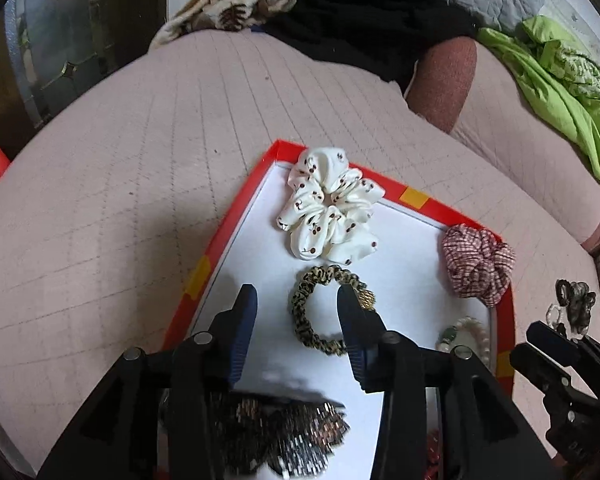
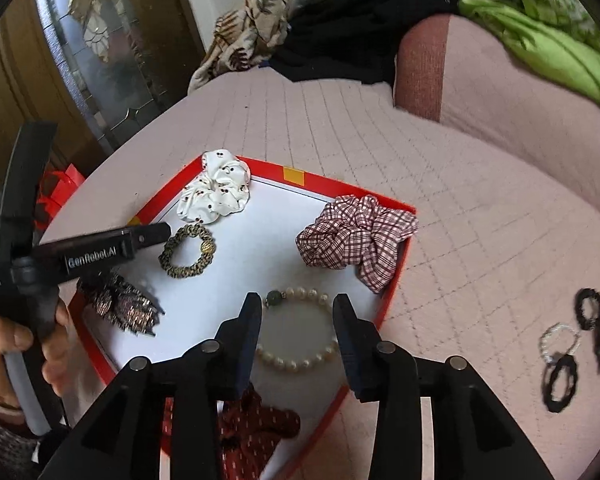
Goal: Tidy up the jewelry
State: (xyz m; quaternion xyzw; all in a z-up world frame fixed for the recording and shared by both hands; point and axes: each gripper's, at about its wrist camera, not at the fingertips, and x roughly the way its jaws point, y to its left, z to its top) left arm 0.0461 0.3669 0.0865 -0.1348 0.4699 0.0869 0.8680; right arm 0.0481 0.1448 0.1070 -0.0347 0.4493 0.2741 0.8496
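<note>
the person is working over a red-rimmed tray (image 2: 396, 276) that is sitting on a quilted pink bedcover (image 2: 480, 240), with a gripper in each hand. most of the pieces are already lying on the tray's white floor: a white cherry-print scrunchie (image 2: 216, 190) at the far corner, a red checked scrunchie (image 2: 356, 236) against the right rim, a leopard-print hair tie (image 2: 188, 256) near the middle, a pearl bracelet (image 2: 300, 328) toward the near side, a beaded bow clip (image 2: 120, 304) on the left and a dark red dotted scrunchie (image 2: 252, 428) at the near edge.

the left gripper (image 1: 296, 300) is hovering with its fingers standing partly apart, pinching nothing; the bow clip (image 1: 292, 436) is lying on the tray just beneath it and the leopard tie (image 1: 328, 308) just ahead, half hidden by one fingertip. the right gripper (image 2: 296, 312) is likewise parted and empty, its fingers straddling the pearl bracelet without pressing on it.

to me this reads as the setting-down step, both hands appearing to be done with a piece and free for another. outside the tray, on the cover to the right, a small cluster of black hair ties and a clear beaded ring (image 2: 568, 352) is still waiting. the next move is probably the right hand's: lifting clear of the pearls, swinging out over the rim, and coming down on one thin loop so the fingertips are catching that band alone and not its neighbours.
</note>
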